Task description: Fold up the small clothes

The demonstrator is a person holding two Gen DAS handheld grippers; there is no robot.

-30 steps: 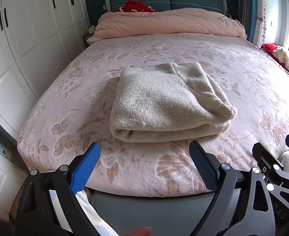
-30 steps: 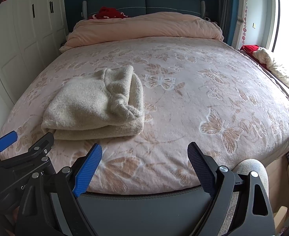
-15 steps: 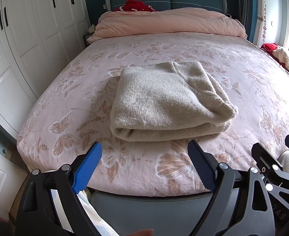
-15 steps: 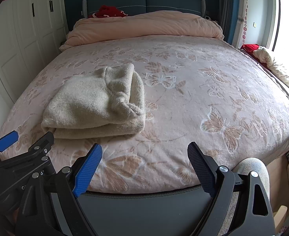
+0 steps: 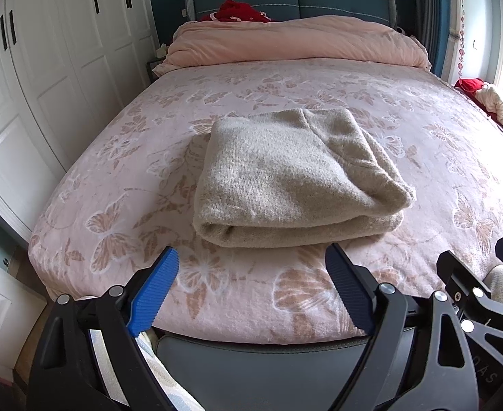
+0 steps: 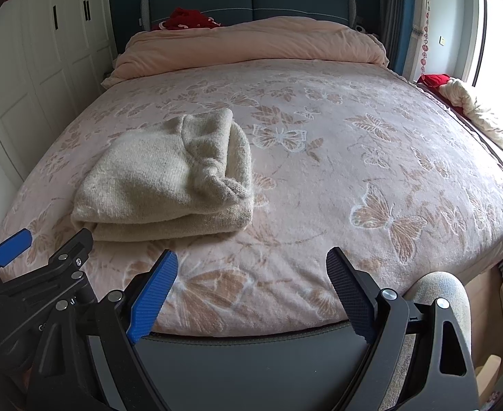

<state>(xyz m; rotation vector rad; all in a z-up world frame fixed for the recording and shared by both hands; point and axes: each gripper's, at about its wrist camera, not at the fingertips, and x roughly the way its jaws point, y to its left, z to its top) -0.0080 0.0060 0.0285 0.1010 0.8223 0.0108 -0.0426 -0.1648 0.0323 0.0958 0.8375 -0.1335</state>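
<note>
A beige knit garment (image 5: pixel 296 178) lies folded in a thick bundle on the pink butterfly-print bed (image 5: pixel 114 178); it also shows in the right wrist view (image 6: pixel 169 178), left of centre. My left gripper (image 5: pixel 251 274) is open and empty, hovering over the bed's foot edge just in front of the garment, not touching it. My right gripper (image 6: pixel 251 277) is open and empty, to the right of the garment over the foot edge. The left gripper's body shows at the lower left of the right wrist view (image 6: pixel 39 274).
A rolled pink duvet (image 5: pixel 296 41) lies at the headboard with a red item (image 5: pixel 237 12) behind it. White wardrobes (image 5: pixel 46 68) stand close on the left. Red and cream clothes (image 6: pixel 467 106) lie at the right by the window. The grey bed frame (image 5: pixel 258 359) is below the grippers.
Both grippers have stayed open and nearly still; the views have shifted only slightly. The garment has not moved.
</note>
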